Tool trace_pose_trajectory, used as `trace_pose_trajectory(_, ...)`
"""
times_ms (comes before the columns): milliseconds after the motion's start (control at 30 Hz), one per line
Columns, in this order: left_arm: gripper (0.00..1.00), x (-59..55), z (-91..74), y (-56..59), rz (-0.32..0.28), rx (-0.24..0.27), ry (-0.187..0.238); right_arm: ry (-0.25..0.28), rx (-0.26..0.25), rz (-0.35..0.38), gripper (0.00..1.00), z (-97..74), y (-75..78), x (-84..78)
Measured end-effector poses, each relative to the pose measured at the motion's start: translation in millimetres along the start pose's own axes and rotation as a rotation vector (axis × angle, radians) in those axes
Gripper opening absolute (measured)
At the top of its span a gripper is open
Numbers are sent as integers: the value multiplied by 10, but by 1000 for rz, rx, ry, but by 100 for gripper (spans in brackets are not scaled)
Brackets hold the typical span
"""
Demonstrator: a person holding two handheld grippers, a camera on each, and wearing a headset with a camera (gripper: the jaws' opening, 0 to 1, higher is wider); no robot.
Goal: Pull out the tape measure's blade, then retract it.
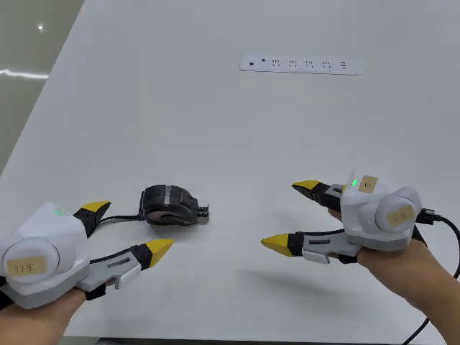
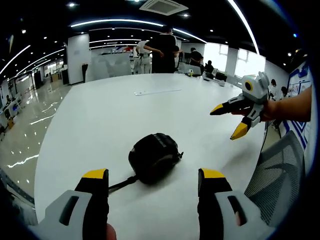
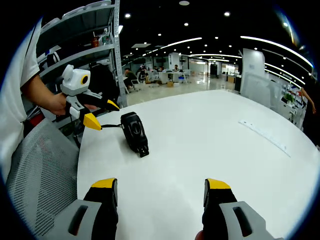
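Note:
A black tape measure (image 1: 169, 205) lies on the white table (image 1: 230, 129), its blade tip facing right and a black strap trailing left. My left gripper (image 1: 128, 227) is open just left of it, the case (image 2: 154, 157) a short way ahead of its jaws. My right gripper (image 1: 291, 214) is open to the right, well apart from the tape measure (image 3: 134, 131), nothing between its fingers. Each gripper appears in the other's view: the right gripper (image 2: 229, 121) and the left gripper (image 3: 102, 114).
A white power strip (image 1: 300, 64) lies at the far side of the table. The table's left edge (image 1: 43, 93) borders a shiny floor. A mesh chair (image 3: 40, 180) stands at the near edge. People stand beyond the table (image 2: 162, 50).

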State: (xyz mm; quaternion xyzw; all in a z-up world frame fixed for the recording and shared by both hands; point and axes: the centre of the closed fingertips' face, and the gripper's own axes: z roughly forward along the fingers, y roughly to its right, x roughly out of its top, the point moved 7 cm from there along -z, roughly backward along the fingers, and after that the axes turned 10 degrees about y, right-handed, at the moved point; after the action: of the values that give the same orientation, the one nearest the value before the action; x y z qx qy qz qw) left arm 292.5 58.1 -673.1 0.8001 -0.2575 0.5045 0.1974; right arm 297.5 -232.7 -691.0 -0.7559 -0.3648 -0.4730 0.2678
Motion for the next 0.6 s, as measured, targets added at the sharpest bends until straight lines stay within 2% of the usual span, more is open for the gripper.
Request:
trace_pose_trajectory(267, 73, -53, -91, -9, 21, -14, -7, -9, -43, 3, 72, -225, -27, -74)
trace_pose_trajectory(300, 73, -52, -106, -21, 28, -6, 2, -6, -51, 2, 73, -255, -32, -87)
trace_pose_trajectory(367, 75, -69, -119, -14, 14, -16, -7, -6, -65, -1, 75, -287, -31, -107)
trace_pose_trajectory(600, 80, -70, -189, 24, 40, -37, 12, -8, -85, 11, 79, -415, -67, -159)
